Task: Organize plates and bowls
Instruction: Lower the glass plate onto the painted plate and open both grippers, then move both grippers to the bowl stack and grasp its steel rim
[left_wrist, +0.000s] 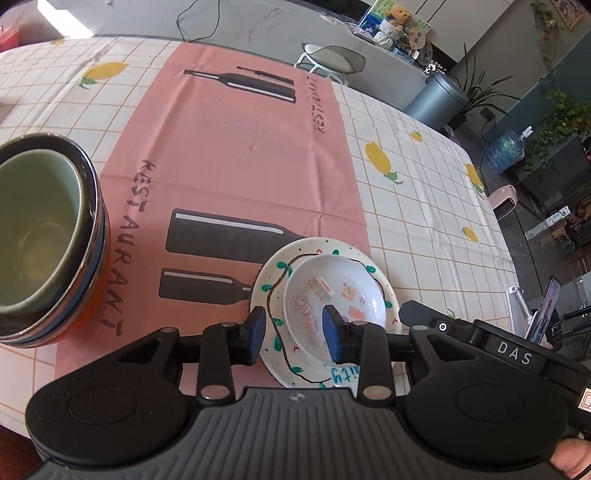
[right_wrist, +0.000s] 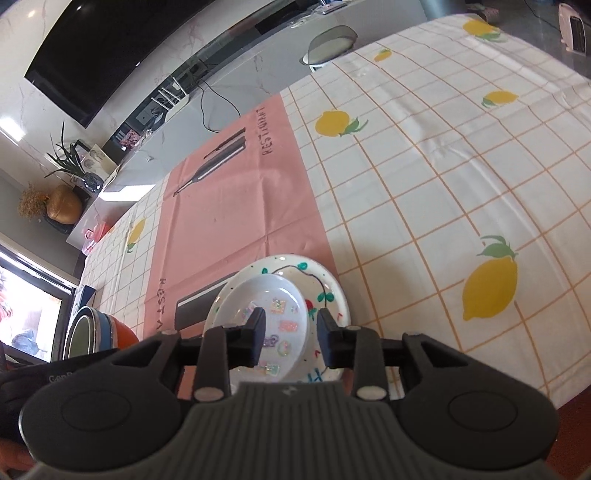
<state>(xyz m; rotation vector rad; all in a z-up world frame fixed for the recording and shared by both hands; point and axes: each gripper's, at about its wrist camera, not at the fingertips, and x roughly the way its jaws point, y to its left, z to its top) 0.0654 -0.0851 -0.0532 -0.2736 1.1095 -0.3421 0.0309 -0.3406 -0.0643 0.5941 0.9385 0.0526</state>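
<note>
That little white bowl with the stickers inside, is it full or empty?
Empty. The small white sticker-decorated bowl sits upright on the white hand-painted plate, and only the colourful stickers show on its bare inside, no food or liquid.

the plate's (left_wrist: 275, 275) near rim hides behind the gripper body; the stacked bowls (left_wrist: 44, 236) run off the left edge.
</note>
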